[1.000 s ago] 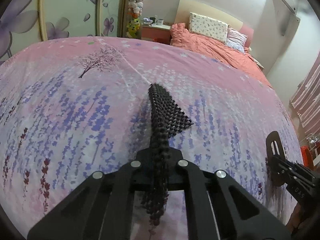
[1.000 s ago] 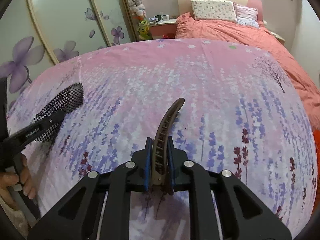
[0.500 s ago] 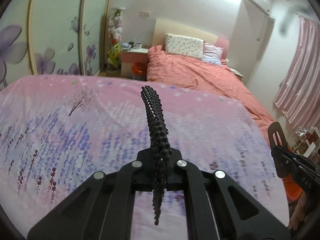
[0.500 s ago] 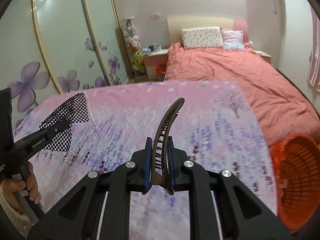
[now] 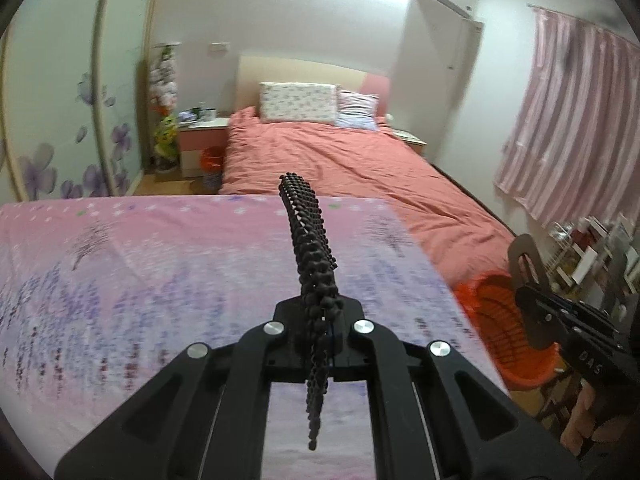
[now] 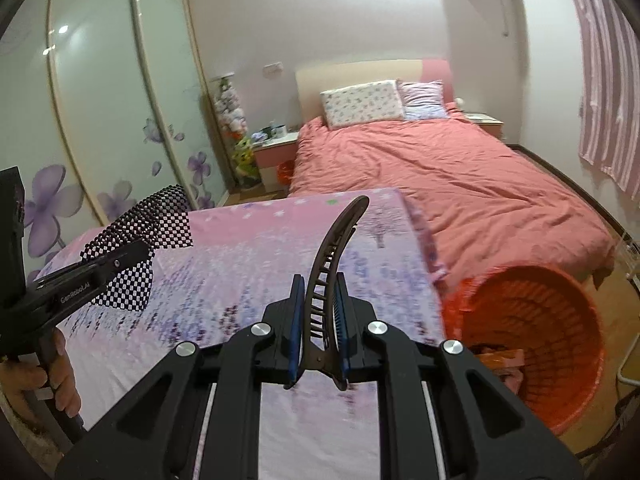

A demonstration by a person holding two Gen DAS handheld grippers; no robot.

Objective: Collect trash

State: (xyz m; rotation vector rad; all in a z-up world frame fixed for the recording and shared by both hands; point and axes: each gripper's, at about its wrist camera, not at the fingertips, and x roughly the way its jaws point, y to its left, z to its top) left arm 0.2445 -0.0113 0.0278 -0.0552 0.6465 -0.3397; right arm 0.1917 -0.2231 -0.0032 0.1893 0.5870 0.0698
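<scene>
Left wrist view: the left claw (image 5: 318,334) is clenched on a black mesh (image 5: 310,240). The mesh sticks up and forward from between the jaws, and a bit hangs down behind them. It is up in the air over the purple flowered sheet (image 5: 160,272).

In the right wrist view, the right claw (image 6: 318,330) is clamped on a brown hair clip (image 6: 334,252). The blue pads (image 6: 297,328) press on both sides of the clip's lower part. Its curved tip points up and away, above the sheet.

The orange basket (image 6: 560,400) sits on the floor beside the sheet's right edge, near the foot of the pink bed (image 6: 460,176). It is to the right of and lower than both claws. Something orange and pink lies at the bottom of it, but it is too small to tell what.
</scene>
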